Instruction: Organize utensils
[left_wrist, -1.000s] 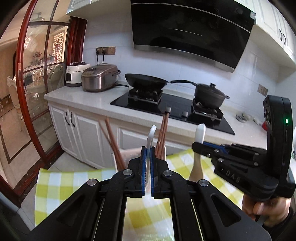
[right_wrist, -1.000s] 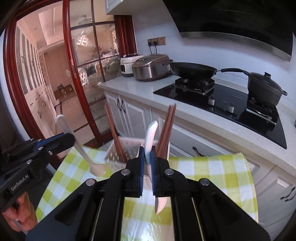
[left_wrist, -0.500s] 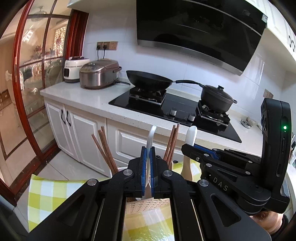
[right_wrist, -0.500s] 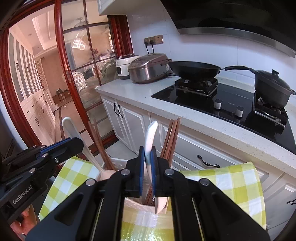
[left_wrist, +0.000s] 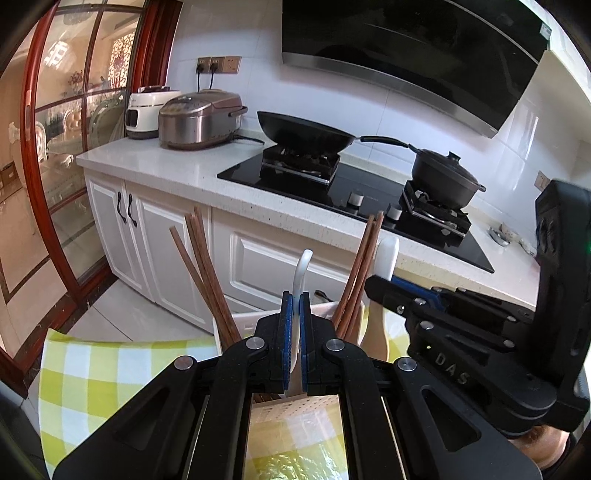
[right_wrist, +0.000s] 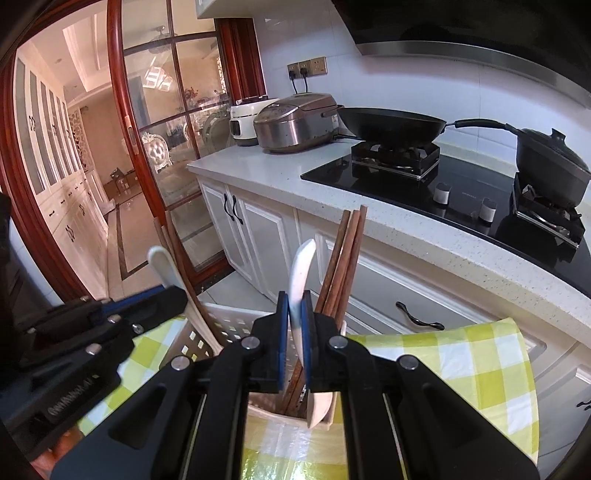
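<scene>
Above the checked tablecloth (right_wrist: 491, 354), each gripper is clamped tight on a white spoon: the left gripper (left_wrist: 295, 339) on one spoon (left_wrist: 301, 269), the right gripper (right_wrist: 295, 343) on another (right_wrist: 301, 273), its bowl dipping into the perforated holder (right_wrist: 207, 336) beside brown chopsticks (right_wrist: 343, 258).

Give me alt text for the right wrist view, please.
The right hand-held gripper grips a white spoon over a white utensil basket holding wooden chopsticks, on a yellow checked cloth. The left hand-held gripper holds another white spoon alongside.
</scene>
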